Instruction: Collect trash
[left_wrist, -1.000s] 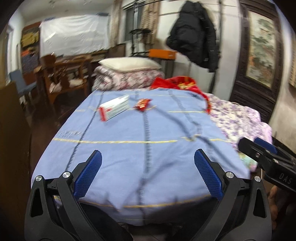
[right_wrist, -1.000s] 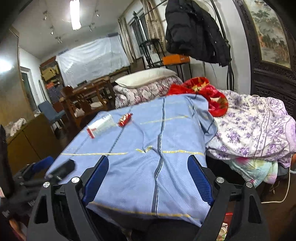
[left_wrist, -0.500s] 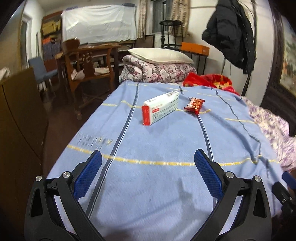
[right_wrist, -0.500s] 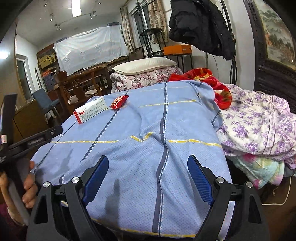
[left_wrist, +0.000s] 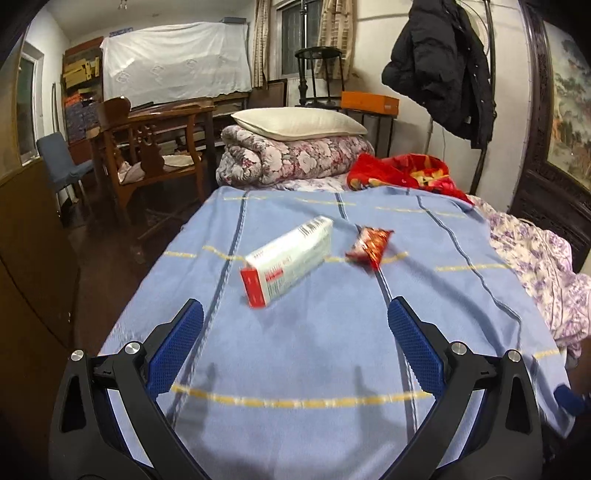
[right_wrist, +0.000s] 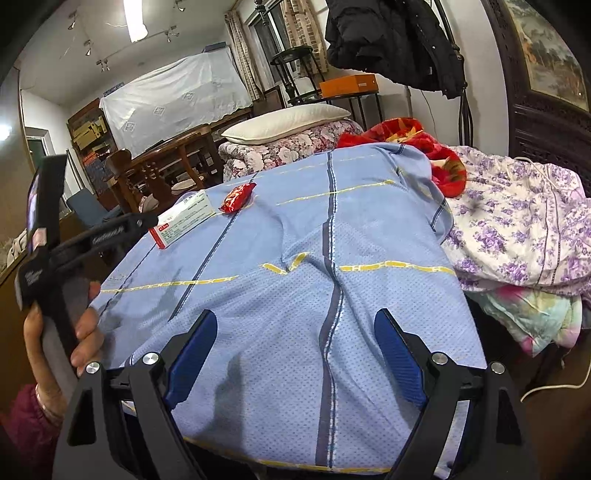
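A white carton with a red end (left_wrist: 290, 255) lies on the blue striped blanket (left_wrist: 314, 354), and a red snack wrapper (left_wrist: 369, 246) lies just right of it. My left gripper (left_wrist: 295, 314) hangs open above the blanket, a short way before the carton, nothing between its blue pads (left_wrist: 177, 347). In the right wrist view the carton (right_wrist: 183, 218) and wrapper (right_wrist: 238, 197) sit far off at upper left. My right gripper (right_wrist: 295, 323) stands open and empty over the near end of the blanket (right_wrist: 332, 280). A hand (right_wrist: 79, 332) holds the left gripper's black frame at the left edge.
Folded floral quilts and a white pillow (left_wrist: 299, 123) are stacked at the bed's far end beside a red blanket (left_wrist: 402, 173). A purple floral quilt (right_wrist: 517, 221) is heaped on the right. A wooden chair (left_wrist: 147, 162) and brown cabinet (left_wrist: 29, 258) stand to the left.
The left gripper has moved forward over the blanket toward the carton and wrapper, which now look much closer. The right gripper sank a little, then held still. Both stayed open.
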